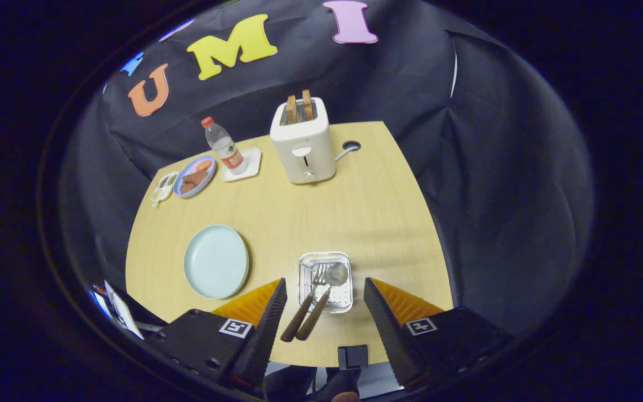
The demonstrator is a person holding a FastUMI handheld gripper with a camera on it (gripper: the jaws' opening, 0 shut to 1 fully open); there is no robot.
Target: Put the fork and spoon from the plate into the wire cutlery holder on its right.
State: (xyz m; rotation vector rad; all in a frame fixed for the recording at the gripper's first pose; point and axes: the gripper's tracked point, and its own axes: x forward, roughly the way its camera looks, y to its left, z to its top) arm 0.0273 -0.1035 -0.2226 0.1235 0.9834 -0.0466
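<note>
- Wooden bench [355, 218] stands before a black cloth wall.
- The tongs [325, 290] are spread wide and pinch nothing.
- Between their fingers sits the wire cutlery holder [344, 298]; the fork [317, 276] and the spoon [335, 273] lie in it, brown handles leaning out over its near rim.
- The pale plate [216, 261] lies bare, left of the holder.
- Beyond them stands a toaster [303, 142].

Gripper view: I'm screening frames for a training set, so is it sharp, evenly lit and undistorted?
Gripper view: the fisheye bends the table edges into curves; light is soft and even, with only faint shadows beside the toaster and holder; the fork and spoon in the holder look fairly sharp; the open gripper fingers blur slightly close up.
</note>
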